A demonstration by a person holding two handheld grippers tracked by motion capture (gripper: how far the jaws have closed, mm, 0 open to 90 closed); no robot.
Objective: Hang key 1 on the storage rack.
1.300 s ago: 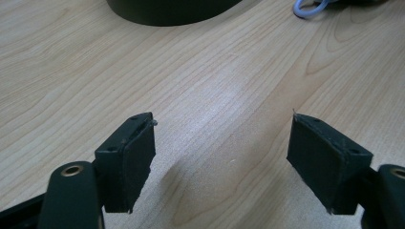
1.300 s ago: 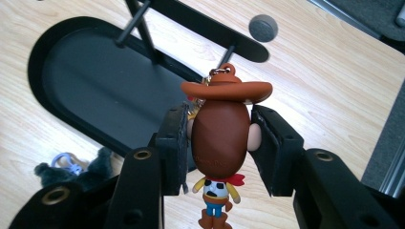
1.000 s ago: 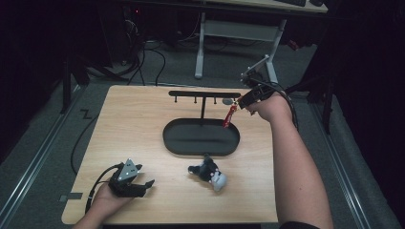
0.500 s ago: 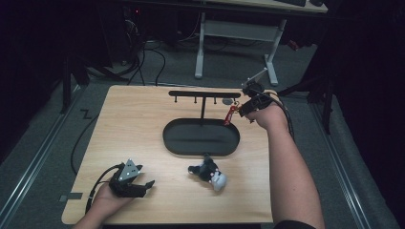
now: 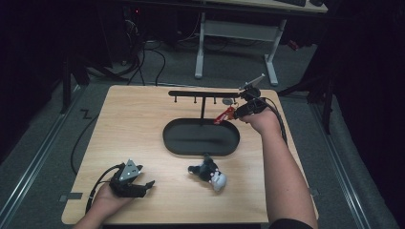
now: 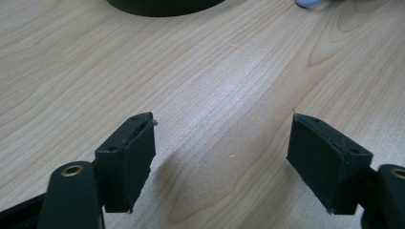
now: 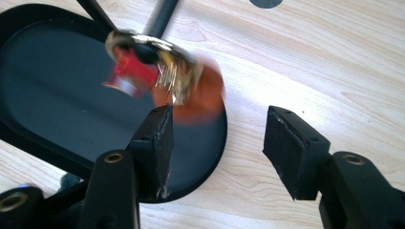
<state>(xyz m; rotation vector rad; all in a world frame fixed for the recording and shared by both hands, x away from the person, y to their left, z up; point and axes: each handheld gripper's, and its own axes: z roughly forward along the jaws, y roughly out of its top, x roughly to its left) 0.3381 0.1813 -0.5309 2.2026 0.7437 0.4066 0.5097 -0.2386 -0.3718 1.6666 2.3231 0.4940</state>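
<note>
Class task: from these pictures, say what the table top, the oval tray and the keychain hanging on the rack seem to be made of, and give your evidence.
Table top: pale wood or wood veneer, matt, with visible grain lines.
Oval tray: black, smooth, faintly sheened; painted metal or plastic, hard to tell which.
Keychain: a shiny metal ring, judging by its bright glint, with a red tag, probably fabric or plastic; blur leaves this open.

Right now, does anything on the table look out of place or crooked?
One thing: the red key tag hangs slanted from the black rack, blurred in the right gripper view, just beyond the open right gripper. The black-and-white plush toy lies on the wood beside the oval tray, not in it.
</note>
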